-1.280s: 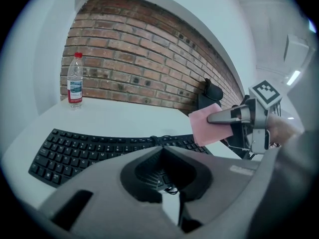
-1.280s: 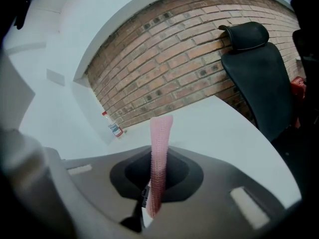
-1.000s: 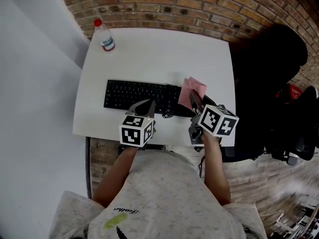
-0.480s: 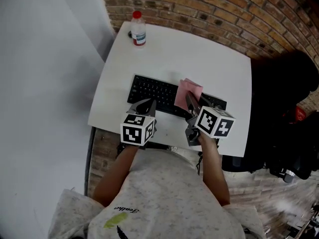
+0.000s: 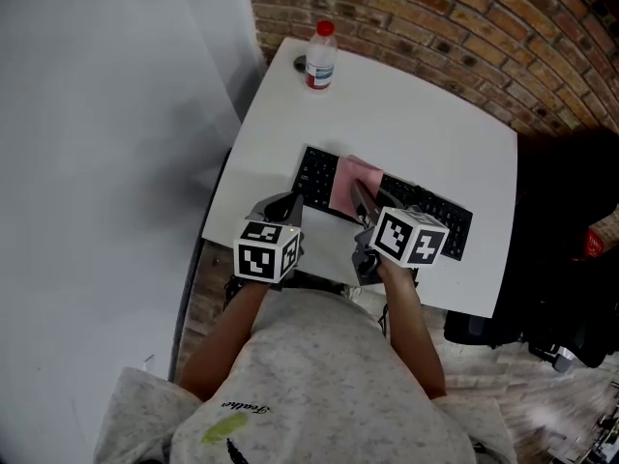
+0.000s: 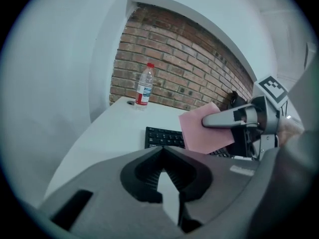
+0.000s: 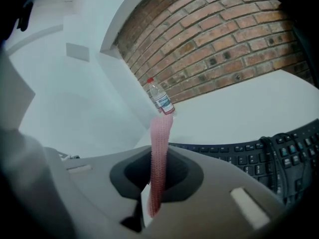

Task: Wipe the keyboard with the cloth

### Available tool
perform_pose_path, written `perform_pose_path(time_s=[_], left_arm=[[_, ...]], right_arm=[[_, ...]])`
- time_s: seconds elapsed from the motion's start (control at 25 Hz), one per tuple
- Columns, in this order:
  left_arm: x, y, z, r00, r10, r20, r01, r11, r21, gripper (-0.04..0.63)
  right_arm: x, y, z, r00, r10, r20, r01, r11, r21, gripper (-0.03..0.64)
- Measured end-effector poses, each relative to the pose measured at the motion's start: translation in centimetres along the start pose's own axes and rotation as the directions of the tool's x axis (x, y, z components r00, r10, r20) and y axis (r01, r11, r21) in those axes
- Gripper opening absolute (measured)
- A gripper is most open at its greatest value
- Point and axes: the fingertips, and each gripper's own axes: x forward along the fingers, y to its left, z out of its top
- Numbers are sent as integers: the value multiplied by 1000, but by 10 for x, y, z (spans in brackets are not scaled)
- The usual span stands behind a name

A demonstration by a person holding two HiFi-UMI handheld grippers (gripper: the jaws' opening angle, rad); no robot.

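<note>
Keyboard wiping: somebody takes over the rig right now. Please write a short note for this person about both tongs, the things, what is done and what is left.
Left tongs: shut, empty, hovering above the table's near edge.
Right tongs: shut on the pink cloth, held over the keyboard's left half. Whether it touches the keys cannot be told.
Bottle: far corner, out of the way.
Done: cloth is gripped.
Left: wipe along the keys. How much is already wiped does not show.

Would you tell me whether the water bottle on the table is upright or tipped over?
Upright: the bottle stands on its base, red cap on top.
</note>
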Motion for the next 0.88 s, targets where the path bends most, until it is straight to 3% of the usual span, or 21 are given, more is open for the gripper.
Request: perform_pose_path(time_s=[0.48,0.88], left_arm=[[-15,50,-8,999,-9,-38,10,999,30,-12],[-10,63,-9,994,-32,-104,41,996,84,-12]], right_arm=[[63,47,-36,997,82,16,-83,986,142,20],[85,42,-59,999,20,-36,-15,991,133,20]])
